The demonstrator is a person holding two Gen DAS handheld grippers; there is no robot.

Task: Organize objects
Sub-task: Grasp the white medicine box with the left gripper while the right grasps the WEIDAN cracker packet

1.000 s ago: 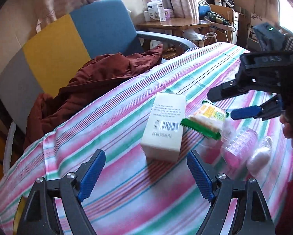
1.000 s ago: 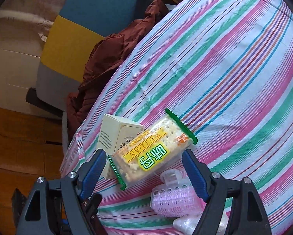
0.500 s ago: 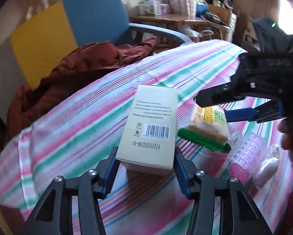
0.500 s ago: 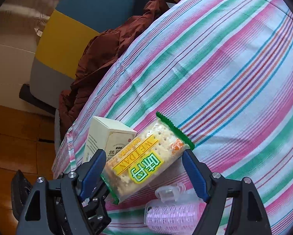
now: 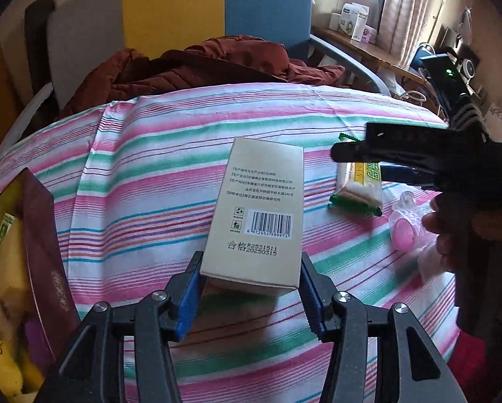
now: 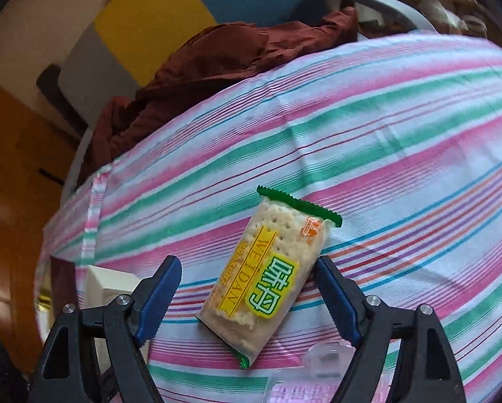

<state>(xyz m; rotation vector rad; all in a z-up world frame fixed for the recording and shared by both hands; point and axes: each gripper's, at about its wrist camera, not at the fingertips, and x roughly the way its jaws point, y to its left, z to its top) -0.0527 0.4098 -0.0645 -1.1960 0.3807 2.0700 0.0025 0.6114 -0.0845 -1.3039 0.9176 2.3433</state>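
Striped cloth (image 5: 157,154) below, the left gripper (image 5: 251,288) clamps the box (image 5: 261,215) at frame centre while the right gripper (image 6: 247,299) straddles the cracker pack (image 6: 267,278), spread wide — square up first, then squeeze gently.

On the tablecloth (image 5: 157,154) the carton box (image 5: 257,215) lies between the left gripper's (image 5: 251,290) pads, near the near edge. The cracker packet (image 5: 360,184) lies to its right, a plastic container (image 5: 403,226) further right. A jacket (image 5: 197,67) lies behind the far edge
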